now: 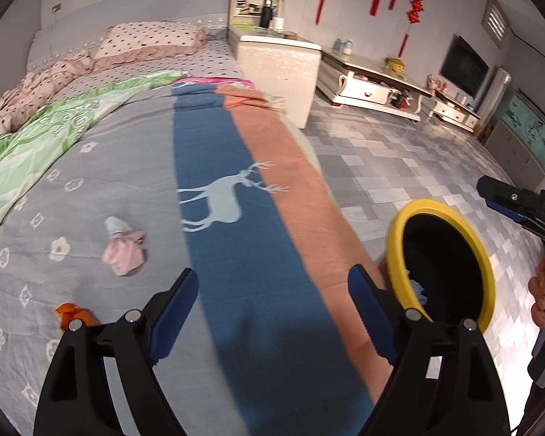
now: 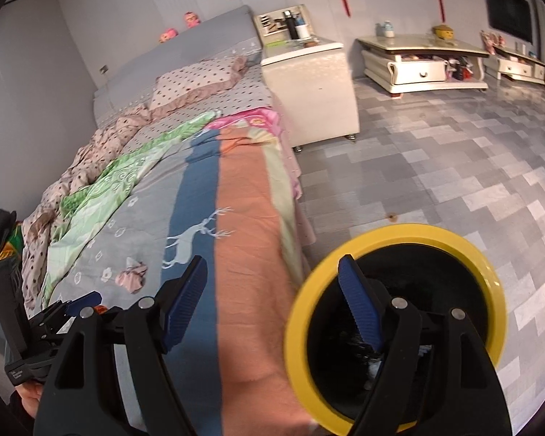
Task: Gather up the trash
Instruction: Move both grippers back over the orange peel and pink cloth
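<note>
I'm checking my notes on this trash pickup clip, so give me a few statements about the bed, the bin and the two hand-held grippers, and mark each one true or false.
1. A crumpled pink tissue lies on the bed cover. True.
2. The bin has a red rim. False: its rim is yellow.
3. The left hand-held gripper is open and holds nothing. True.
4. The right hand-held gripper is shut on the tissue. False: it is open and empty, with one finger over the bin's mouth.
5. The orange scrap is inside the bin. False: it lies on the bed cover, near the left hand-held gripper.
6. The bin stands on the floor beside the bed. True.
</note>
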Demonstrator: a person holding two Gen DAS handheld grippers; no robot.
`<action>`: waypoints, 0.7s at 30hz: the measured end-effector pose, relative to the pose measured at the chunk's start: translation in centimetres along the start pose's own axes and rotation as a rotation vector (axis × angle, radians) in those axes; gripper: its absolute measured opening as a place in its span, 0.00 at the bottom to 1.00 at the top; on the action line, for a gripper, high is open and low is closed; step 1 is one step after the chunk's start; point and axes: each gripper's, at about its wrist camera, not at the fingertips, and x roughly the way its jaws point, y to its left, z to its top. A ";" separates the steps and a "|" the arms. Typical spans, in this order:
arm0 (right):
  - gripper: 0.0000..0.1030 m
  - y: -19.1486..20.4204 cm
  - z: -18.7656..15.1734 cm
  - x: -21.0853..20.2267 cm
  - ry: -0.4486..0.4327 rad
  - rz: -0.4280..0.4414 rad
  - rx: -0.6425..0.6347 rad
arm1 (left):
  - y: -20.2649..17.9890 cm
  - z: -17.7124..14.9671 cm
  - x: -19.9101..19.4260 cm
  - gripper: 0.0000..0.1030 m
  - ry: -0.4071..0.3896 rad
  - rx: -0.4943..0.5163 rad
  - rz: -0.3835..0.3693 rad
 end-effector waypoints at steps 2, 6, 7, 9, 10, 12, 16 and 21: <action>0.69 2.0 0.1 0.8 0.009 0.017 -0.026 | 1.7 -0.3 -0.2 0.79 0.003 -0.021 0.021; 0.69 6.1 0.4 2.4 0.029 0.044 -0.083 | 5.5 -1.0 -0.4 0.79 0.010 -0.076 0.058; 0.69 7.1 0.5 2.9 0.034 0.051 -0.092 | 6.3 -1.1 -0.5 0.79 0.012 -0.089 0.066; 0.69 8.9 0.5 3.9 0.045 0.066 -0.114 | 8.0 -1.5 -0.7 0.79 0.015 -0.109 0.084; 0.69 9.9 0.4 4.5 0.052 0.071 -0.127 | 8.9 -1.7 -0.9 0.79 0.015 -0.117 0.098; 0.69 11.9 0.4 5.7 0.070 0.090 -0.149 | 10.6 -2.2 -1.1 0.79 0.018 -0.134 0.123; 0.69 15.7 0.0 8.2 0.106 0.120 -0.190 | 13.6 -3.2 -1.2 0.79 0.033 -0.181 0.156; 0.69 19.7 -0.9 11.8 0.168 0.149 -0.228 | 16.7 -4.4 -0.9 0.79 0.046 -0.223 0.178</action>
